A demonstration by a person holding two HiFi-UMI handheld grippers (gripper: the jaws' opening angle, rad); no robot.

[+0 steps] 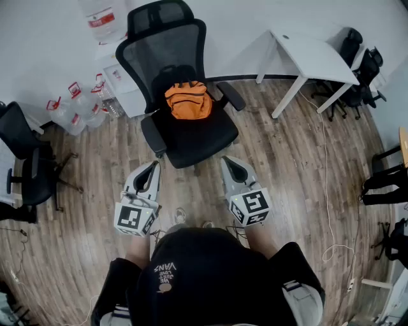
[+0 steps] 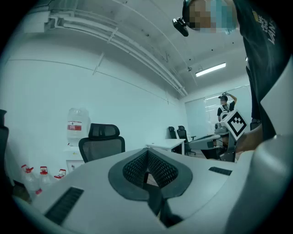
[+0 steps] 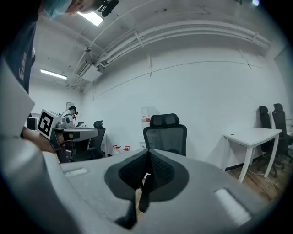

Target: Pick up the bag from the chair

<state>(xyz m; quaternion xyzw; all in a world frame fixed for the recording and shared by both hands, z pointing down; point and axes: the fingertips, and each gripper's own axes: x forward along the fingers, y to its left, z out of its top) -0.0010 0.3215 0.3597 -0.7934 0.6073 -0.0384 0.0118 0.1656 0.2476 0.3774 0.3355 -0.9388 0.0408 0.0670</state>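
An orange bag (image 1: 188, 100) rests on the seat of a black mesh office chair (image 1: 191, 137), against its backrest. Both grippers hover over the wooden floor just in front of the chair, short of the seat's front edge. My left gripper (image 1: 154, 165) is shut and holds nothing, and so is my right gripper (image 1: 225, 161). In the left gripper view the closed left gripper (image 2: 147, 156) points toward the chair (image 2: 101, 141). The right gripper view shows the closed right gripper (image 3: 147, 163) below the chair's (image 3: 165, 135) back. The jaws hide the bag in both gripper views.
A white desk (image 1: 312, 54) stands to the right of the chair, with black chairs (image 1: 360, 60) behind it. Empty water bottles (image 1: 70, 105) and a big water jug (image 1: 102, 19) sit at the back left. Another black chair (image 1: 25, 159) stands at left. A white cable (image 1: 328, 191) lies along the floor at right.
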